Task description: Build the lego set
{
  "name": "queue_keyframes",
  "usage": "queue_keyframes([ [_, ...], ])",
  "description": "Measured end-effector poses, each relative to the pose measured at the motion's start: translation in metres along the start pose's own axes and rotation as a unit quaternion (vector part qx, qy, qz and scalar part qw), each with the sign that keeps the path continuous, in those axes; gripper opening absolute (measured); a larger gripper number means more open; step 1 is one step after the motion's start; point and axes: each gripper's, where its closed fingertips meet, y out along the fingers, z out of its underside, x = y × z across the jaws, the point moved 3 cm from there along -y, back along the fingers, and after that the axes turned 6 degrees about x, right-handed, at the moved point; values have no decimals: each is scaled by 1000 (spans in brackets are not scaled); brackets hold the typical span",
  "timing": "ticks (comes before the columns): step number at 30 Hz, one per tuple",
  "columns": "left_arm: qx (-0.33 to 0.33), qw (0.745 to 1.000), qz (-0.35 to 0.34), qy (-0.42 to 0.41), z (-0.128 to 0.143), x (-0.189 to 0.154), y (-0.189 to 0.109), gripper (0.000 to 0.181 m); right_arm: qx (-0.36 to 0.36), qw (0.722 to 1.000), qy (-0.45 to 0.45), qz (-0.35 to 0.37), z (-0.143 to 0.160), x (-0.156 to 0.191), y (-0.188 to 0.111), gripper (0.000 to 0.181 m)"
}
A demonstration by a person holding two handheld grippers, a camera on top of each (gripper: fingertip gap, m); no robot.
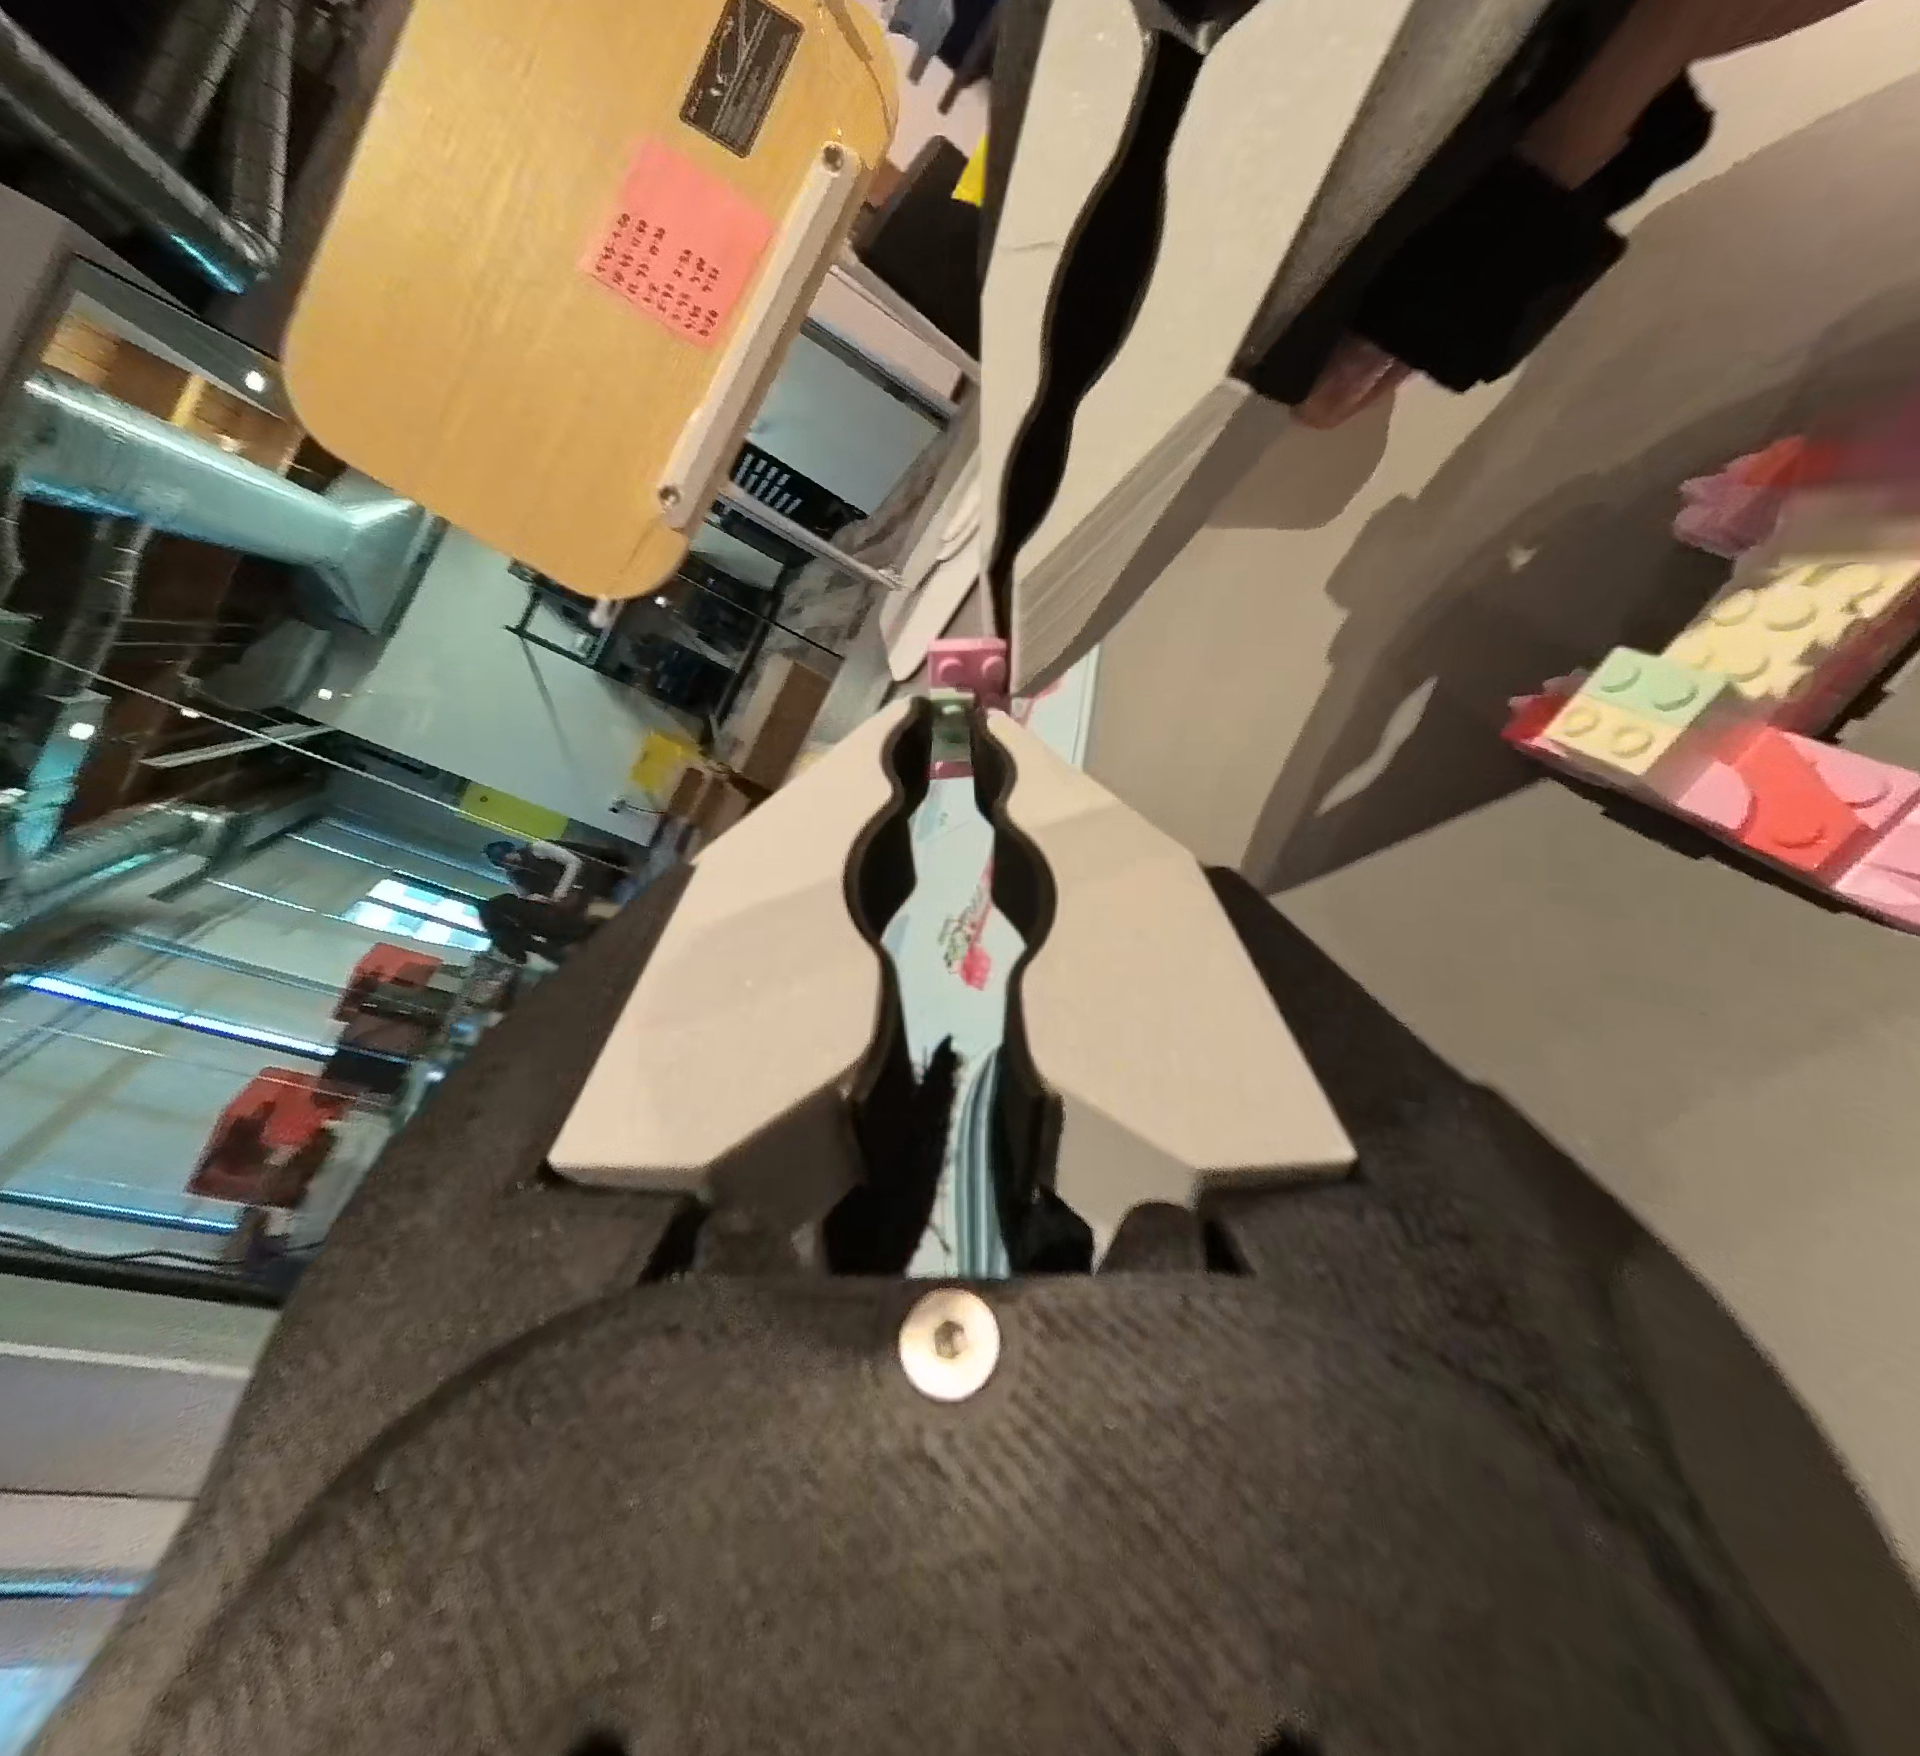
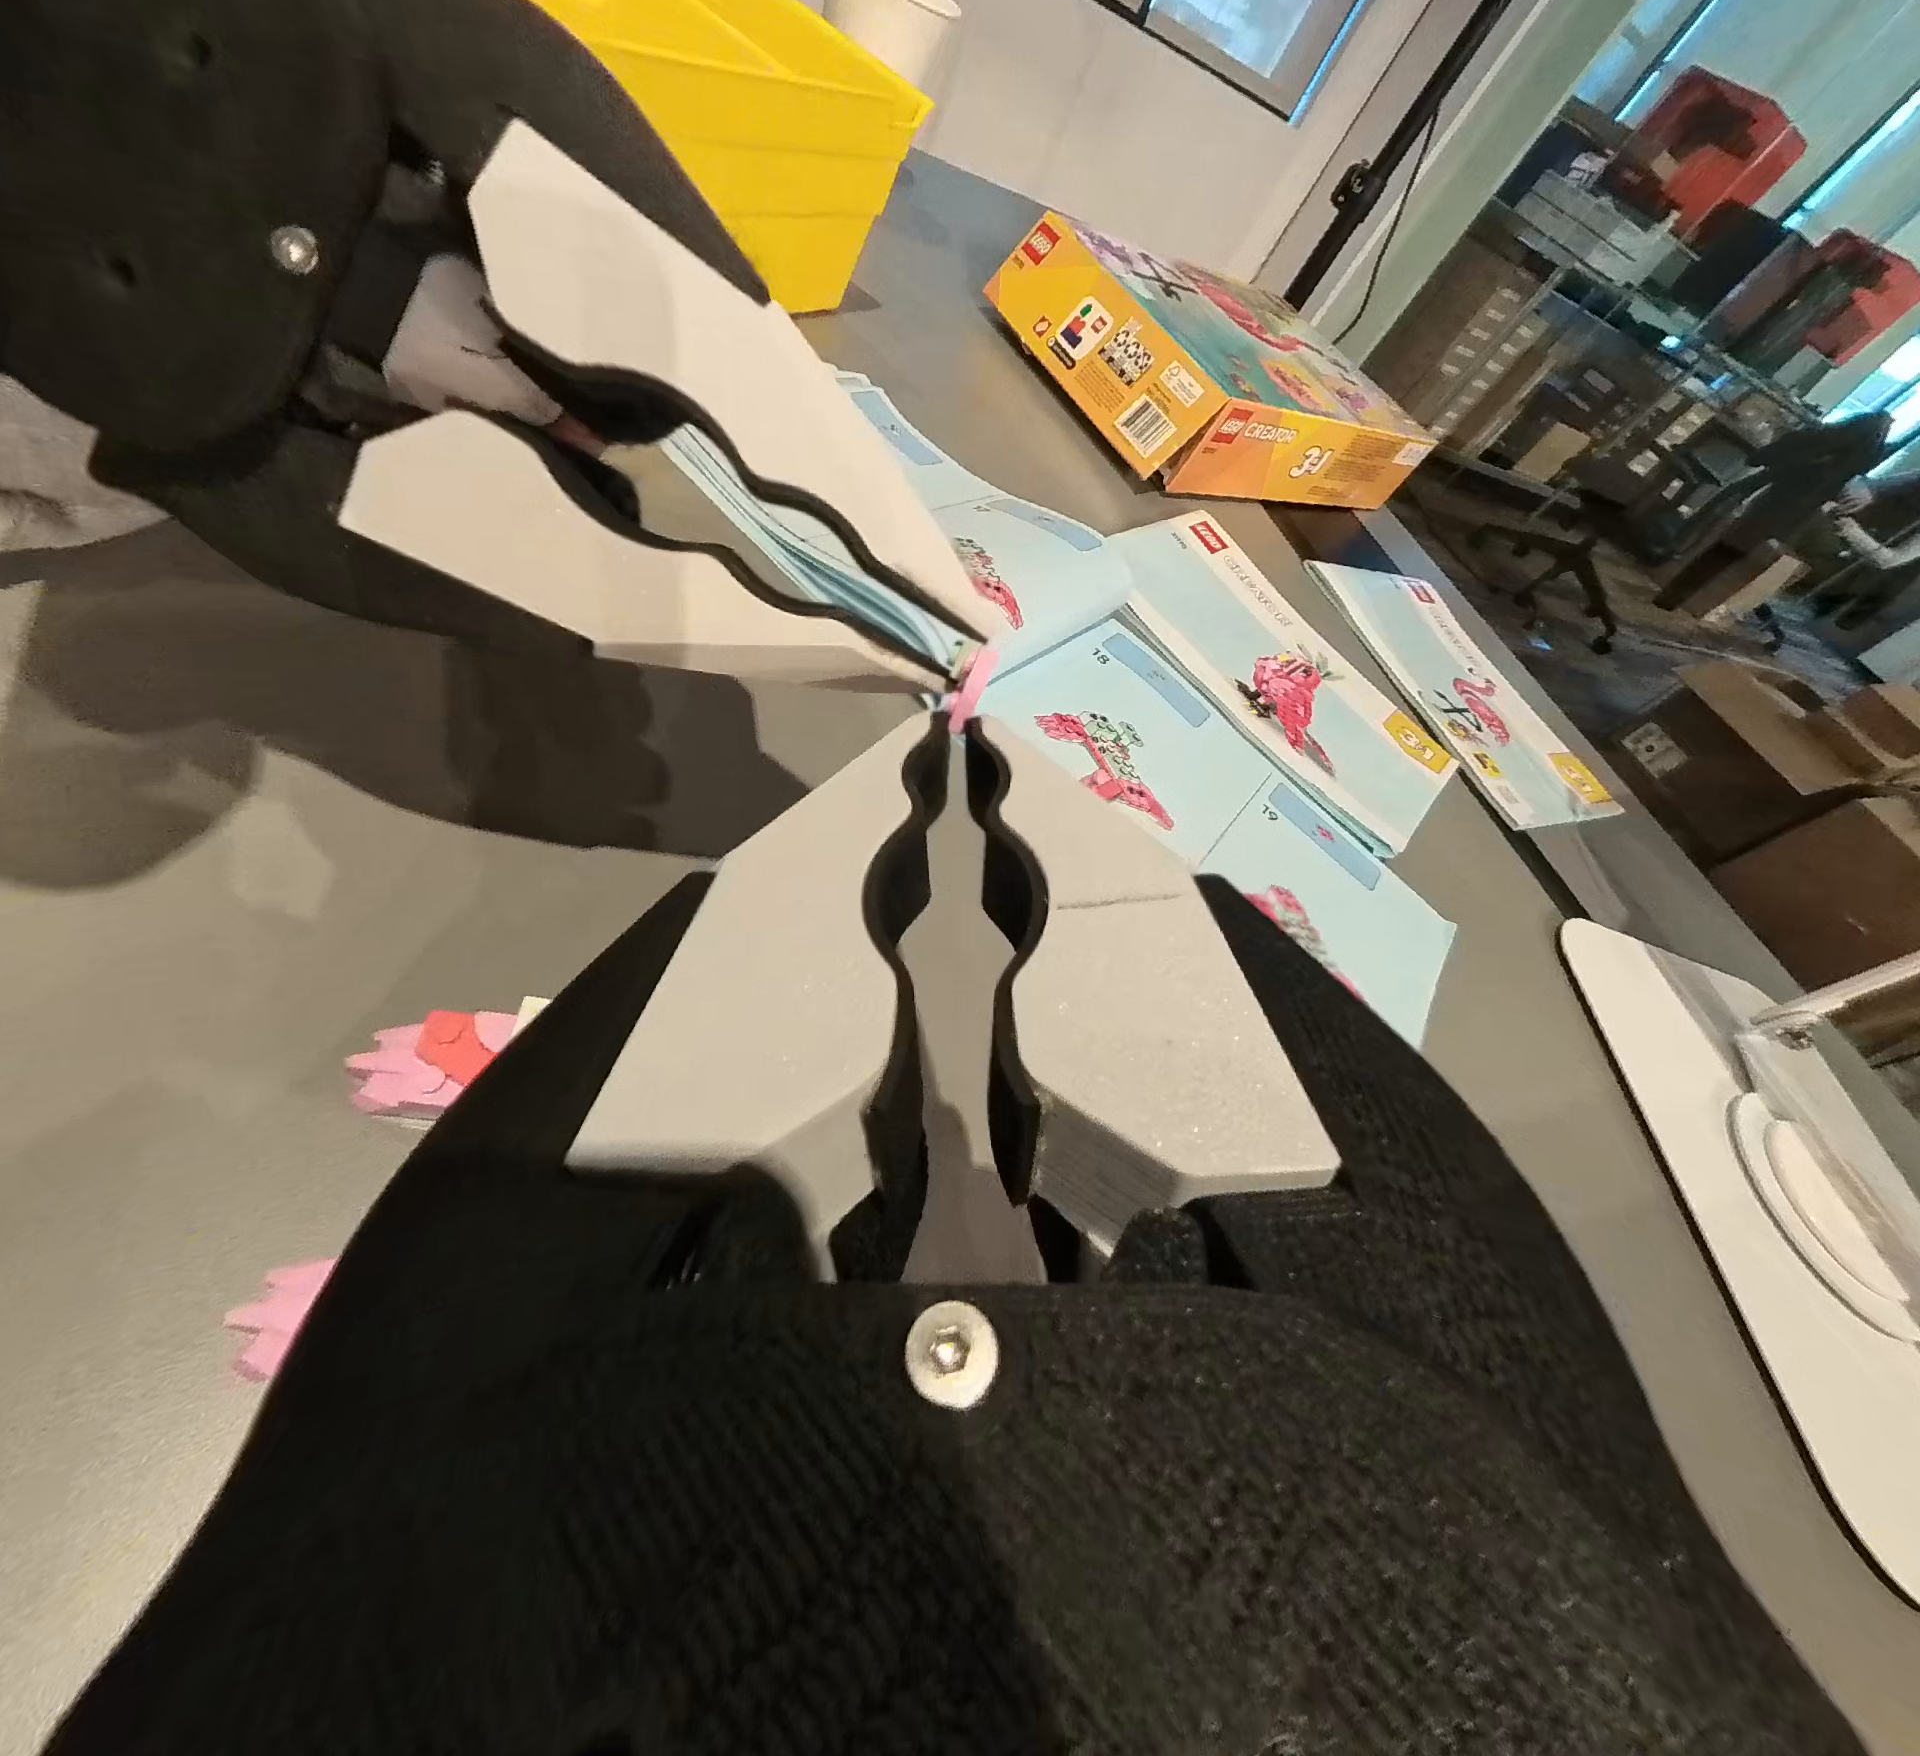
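Table (image 2: 312,875): instruction booklets (image 2: 1195,698) lie open at 2 o'clock, likely for reference | half-built model (image 1: 1714,719) sits at 3 o'clock | your right gripper (image 2: 958,730) and left gripper (image 1: 951,719) meet tip to tip, each clamped on a small pink brick (image 1: 968,664), seemingly joining pieces in mid-air.

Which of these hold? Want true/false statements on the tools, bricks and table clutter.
1. The right tool is wide open. False: it is shut on a pink brick.
2. The left tool, pinching a small piece, meets it tip to tip. True.
3. The lego box is blue. False: orange.
4. A paper cup stands by the yellow bin. True.
5. The booklets sit in the bin. False: they lie on the table.
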Motion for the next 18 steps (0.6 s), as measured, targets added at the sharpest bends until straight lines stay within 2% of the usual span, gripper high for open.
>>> queue_keyframes([
  [3,-3,998,40,-51,1,-1,0,6,-7,999,29,-31,2,0,-1,5],
  [5,-23,988,93,-121,-2,-3,-1,6,-35,996,57,-67,-2,1,-7,26],
  [7,-67,959,178,-211,-9,-7,-6,6,-67,988,81,-116,-6,5,-14,33],
  [10,-128,887,299,-328,-16,-7,-15,6,-110,969,115,-187,-12,12,-25,22],
  [12,-158,842,357,-373,-20,-7,-22,5,-129,958,130,-221,-16,15,-29,19],
  [15,-174,806,400,-400,-24,-9,-27,5,-142,950,133,-245,-18,20,-31,22],
  [18,-179,791,409,-417,-26,-9,-29,5,-152,949,128,-243,-23,21,-34,15],
])
